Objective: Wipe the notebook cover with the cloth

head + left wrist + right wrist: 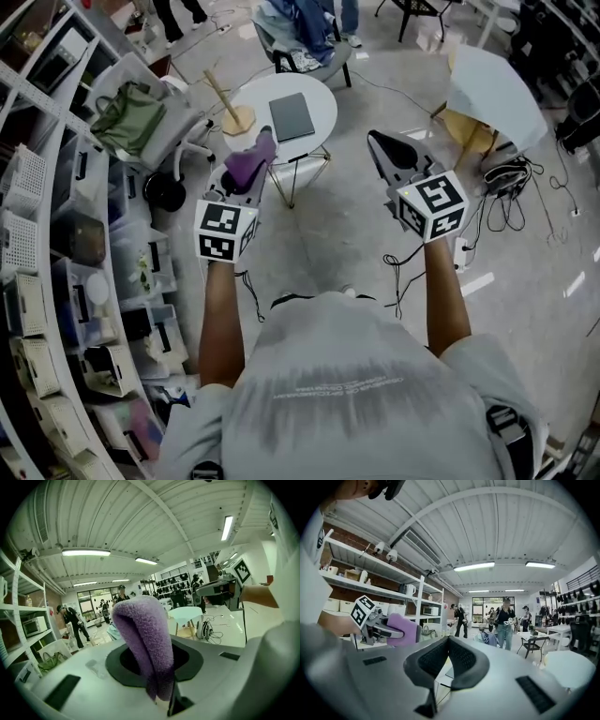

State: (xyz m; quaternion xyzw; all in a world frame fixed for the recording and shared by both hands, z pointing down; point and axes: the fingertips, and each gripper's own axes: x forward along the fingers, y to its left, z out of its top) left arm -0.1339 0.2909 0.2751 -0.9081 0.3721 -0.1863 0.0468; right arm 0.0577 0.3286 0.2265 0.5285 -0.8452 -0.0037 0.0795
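The notebook (292, 117) lies flat on the round counter (323, 94), ahead of the left claw (163, 696) and well apart from it. That claw is clamped on the cloth (145, 639), a folded loop standing past its tip; the right claw (448, 640) is closed on nothing. With nothing steadying it, the notebook may slide off under a hard wipe, and the loose cloth could pull free. Left of the left claw, shelf bins (33, 361) hold things too small to tell.

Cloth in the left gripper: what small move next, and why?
Probably carry the left gripper forward and down toward the notebook: its jaws clamp the cloth, yet it hangs short of the round table where the notebook lies.
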